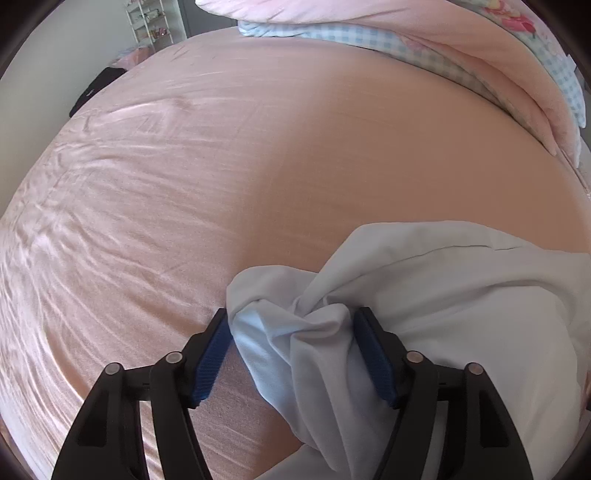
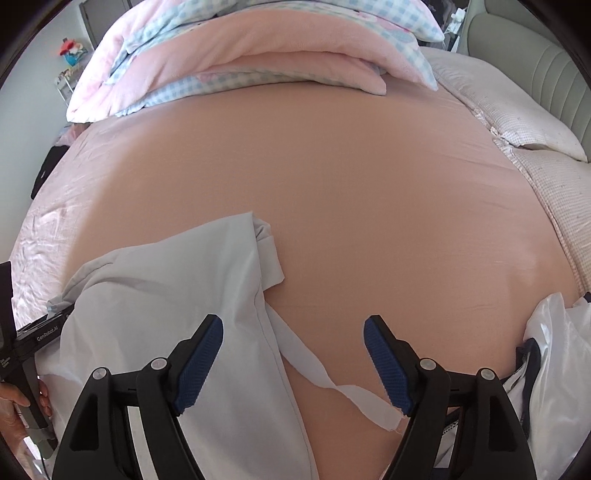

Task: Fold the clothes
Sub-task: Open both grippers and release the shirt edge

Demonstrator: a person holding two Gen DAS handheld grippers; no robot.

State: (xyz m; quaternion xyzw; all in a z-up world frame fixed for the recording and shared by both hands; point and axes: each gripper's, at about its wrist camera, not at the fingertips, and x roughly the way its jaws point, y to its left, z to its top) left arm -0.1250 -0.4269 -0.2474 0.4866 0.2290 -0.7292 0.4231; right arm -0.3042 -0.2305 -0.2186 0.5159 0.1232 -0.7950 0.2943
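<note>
On bed, near edge: pale blue garment [image 1: 424,295] lies crumpled on pink sheet [image 1: 221,166], not folded yet.
Garment pos: near-right in left wrist view, near-left in right wrist view [image 2: 166,295]; a thin fabric strip [image 2: 332,384] trails off its right side twd near edge.
L gripper [image 1: 291,325]: jaws spread wide, bunched fold of garment sits btwn blue pads [image 1: 212,358]. Right pad touches cloth; left pad looks just beside it, not pressing. Reads as open, no clamp.
R gripper [image 2: 293,332]: jaws spread wide, above sheet. Left pad [image 2: 199,362] over garment's right edge; strip's end runs close to right pad. Nothing pinched; whether the pads touch cloth, can't tell.
L tool body: seen at far-left edge of right wrist view, person's hand [image 2: 22,402] wrapped on its handle.
Far side: stacked pink + blue-check quilts [image 2: 258,55], well apart from garment.
Right: quilted cream pillows [image 2: 535,147], grey padded headboard [image 2: 535,62] behind.
Near right: white shiny item w/ dark trim [image 2: 554,350] on sheet, apart from garment; type unclear.
Left edge of bed: dark object [image 1: 99,88], too small to ID.
Bkgd: white shelf unit [image 1: 147,22] by wall.
</note>
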